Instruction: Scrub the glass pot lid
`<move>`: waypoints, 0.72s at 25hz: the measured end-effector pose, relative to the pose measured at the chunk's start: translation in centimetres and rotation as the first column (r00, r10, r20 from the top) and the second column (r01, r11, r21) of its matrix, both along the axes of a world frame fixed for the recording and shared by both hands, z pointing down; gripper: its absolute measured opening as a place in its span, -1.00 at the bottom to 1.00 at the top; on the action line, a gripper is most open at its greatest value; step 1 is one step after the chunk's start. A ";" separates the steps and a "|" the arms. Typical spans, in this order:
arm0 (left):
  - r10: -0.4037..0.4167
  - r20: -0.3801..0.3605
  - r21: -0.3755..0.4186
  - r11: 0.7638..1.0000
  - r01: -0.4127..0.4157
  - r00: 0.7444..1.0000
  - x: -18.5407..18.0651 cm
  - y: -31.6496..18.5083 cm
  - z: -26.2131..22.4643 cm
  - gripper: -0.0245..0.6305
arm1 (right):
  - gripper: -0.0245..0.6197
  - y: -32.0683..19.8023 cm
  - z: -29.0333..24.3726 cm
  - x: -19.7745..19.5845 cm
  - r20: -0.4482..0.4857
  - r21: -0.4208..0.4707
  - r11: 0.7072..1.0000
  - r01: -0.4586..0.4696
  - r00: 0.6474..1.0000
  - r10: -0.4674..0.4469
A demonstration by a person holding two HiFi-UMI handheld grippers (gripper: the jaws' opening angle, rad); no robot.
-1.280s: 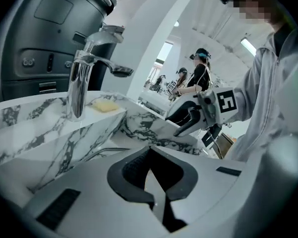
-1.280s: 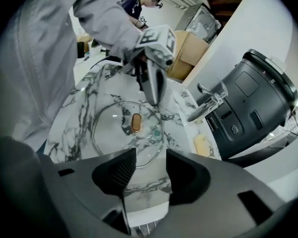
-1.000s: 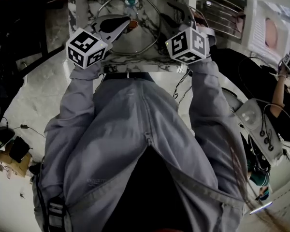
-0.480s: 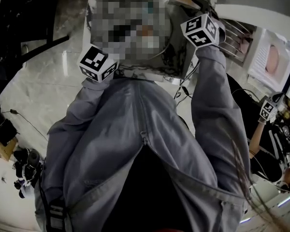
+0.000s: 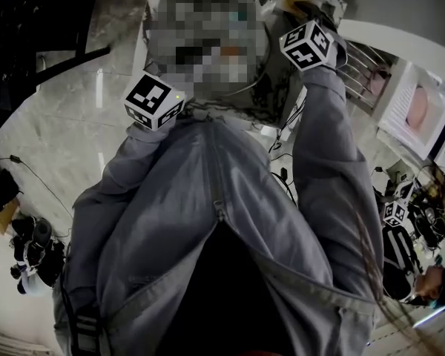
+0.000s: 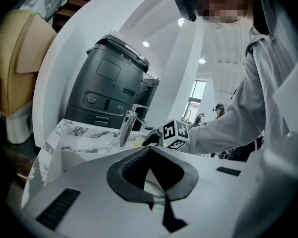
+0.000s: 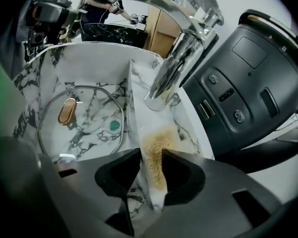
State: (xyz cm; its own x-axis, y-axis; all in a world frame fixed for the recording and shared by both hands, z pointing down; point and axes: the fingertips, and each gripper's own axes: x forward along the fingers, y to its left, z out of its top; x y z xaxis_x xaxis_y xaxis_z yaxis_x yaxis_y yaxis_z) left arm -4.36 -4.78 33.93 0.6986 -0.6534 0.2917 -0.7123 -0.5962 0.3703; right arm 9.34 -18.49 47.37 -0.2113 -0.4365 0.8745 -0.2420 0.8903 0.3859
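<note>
**Item: glass pot lid** [image 7: 82, 120]. It lay flat in the marbled sink [image 7: 44, 68], gold knob [image 7: 66, 111] upward, beside the teal drain [image 7: 115, 126]. Handling, as I judged it: rigid, fairly heavy, breakable, and slick if wet. It would be best taken by the knob or steadied at the metal rim.

**Item: yellow sponge** [image 7: 156, 143]. It sat on the sink's ledge below the tap [image 7: 176, 58]. I judged it soft, light and easily squashed.

**Right gripper** [image 7: 150, 155]. The fingers were released and straddled the sponge. They had just been closing, but I saw no firm pinch yet.

**Left gripper** [image 6: 150, 150]. The fingers were clenched with nothing between them.

**Not made out:**
- the basin in the head view
- the lid's near edge, which was behind my right fingers
- whether the glass was wet or soiled
</note>
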 end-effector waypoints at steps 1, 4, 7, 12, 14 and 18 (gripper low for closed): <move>0.001 0.000 -0.001 1.000 -0.001 1.000 0.0 0.1 0.0 -0.89 | -0.51 0.3 -0.1 -0.1 -0.012 0.016 1.000 0.013 1.000 -0.013; 0.004 0.001 -0.003 1.000 -0.004 1.000 -0.1 0.3 -0.1 -0.89 | -0.75 1.5 -0.7 -0.6 0.006 0.047 0.999 0.012 1.000 -0.012; 0.001 0.011 -0.014 1.000 0.000 1.000 -0.2 0.9 0.3 -0.89 | -0.78 3.3 -1.5 -1.4 0.070 0.038 0.999 -0.007 0.998 0.004; -0.007 0.019 -0.032 0.999 0.008 1.000 -0.9 1.9 0.8 -0.89 | -0.78 6.6 -2.7 -4.2 0.124 0.010 1.000 0.016 0.992 -0.017; -0.012 0.026 -0.032 0.999 0.013 1.000 -1.2 2.4 0.9 -0.89 | -0.79 7.9 -2.9 -5.5 0.139 -0.004 1.000 0.030 0.990 -0.029; -0.035 0.045 -0.024 0.999 0.036 0.998 -2.1 3.0 0.6 -0.89 | -0.79 9.6 -3.0 -8.3 0.163 -0.026 0.997 0.069 0.985 -0.064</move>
